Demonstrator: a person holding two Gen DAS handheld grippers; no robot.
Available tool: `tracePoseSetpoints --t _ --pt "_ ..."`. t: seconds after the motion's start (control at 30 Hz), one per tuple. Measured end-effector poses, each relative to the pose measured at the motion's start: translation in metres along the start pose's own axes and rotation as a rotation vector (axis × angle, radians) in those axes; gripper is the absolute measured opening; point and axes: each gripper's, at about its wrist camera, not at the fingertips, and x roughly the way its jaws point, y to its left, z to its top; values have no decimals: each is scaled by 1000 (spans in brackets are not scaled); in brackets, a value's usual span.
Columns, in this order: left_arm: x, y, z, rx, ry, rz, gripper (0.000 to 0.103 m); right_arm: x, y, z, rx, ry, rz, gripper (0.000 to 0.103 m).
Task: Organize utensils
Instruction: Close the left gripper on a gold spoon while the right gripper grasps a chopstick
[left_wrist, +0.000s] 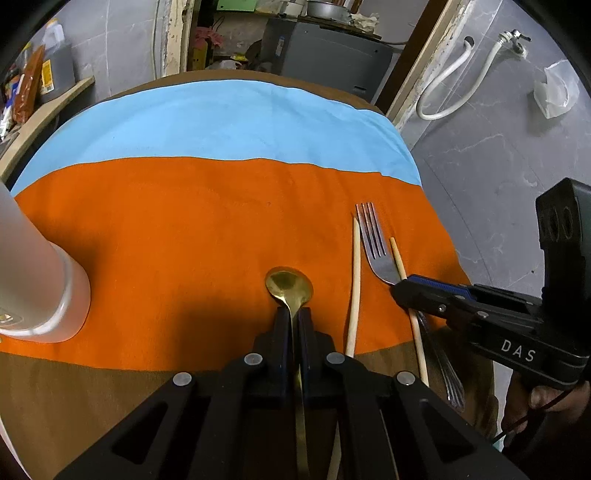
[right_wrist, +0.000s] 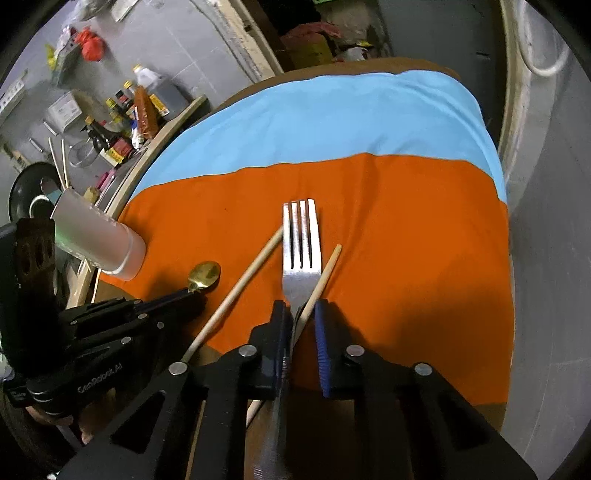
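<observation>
My left gripper (left_wrist: 293, 314) is shut on the neck of a gold spoon (left_wrist: 289, 286), whose bowl lies on the orange cloth (left_wrist: 184, 240). In the right wrist view the spoon (right_wrist: 204, 275) shows at the left. My right gripper (right_wrist: 301, 314) is open, its jaws on either side of a silver fork (right_wrist: 301, 258) and one wooden chopstick (right_wrist: 321, 277) that crosses the fork's neck. The second chopstick (right_wrist: 236, 291) lies left of the fork. In the left wrist view the fork (left_wrist: 373, 243) lies between both chopsticks (left_wrist: 355, 280), with the right gripper (left_wrist: 400, 291) on its neck.
A frosted white cup (left_wrist: 40, 273) stands on the cloth at the left; it also shows in the right wrist view (right_wrist: 98, 240). A blue cloth (left_wrist: 221, 125) covers the far half of the table. A shelf with sauce bottles (right_wrist: 122, 122) lies beyond the left edge.
</observation>
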Motion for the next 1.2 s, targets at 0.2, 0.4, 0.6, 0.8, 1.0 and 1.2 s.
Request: tracePoseSetpoints --t 0.2,0.4,0.6,0.8,1.0,1.2 --pt "3 0 5 10 18 -7 6 7 -6 2 60 -1 37 13" --pt "6 -2 10 30 32 -5 6 16 -24 10 213 -15 121 13" --pt "7 -7 10 50 25 14 5 21 -19 7 225 -21 93 9" --pt "2 0 6 -9 7 -10 5 11 -10 5 204 -64 99 5" --pt "-14 14 -1 -77 -36 -16 5 -1 -5 6 169 -82 96 5" --pt "-18 25 -8 -91 -22 -2 5 6 -3 5 145 -34 60 5"
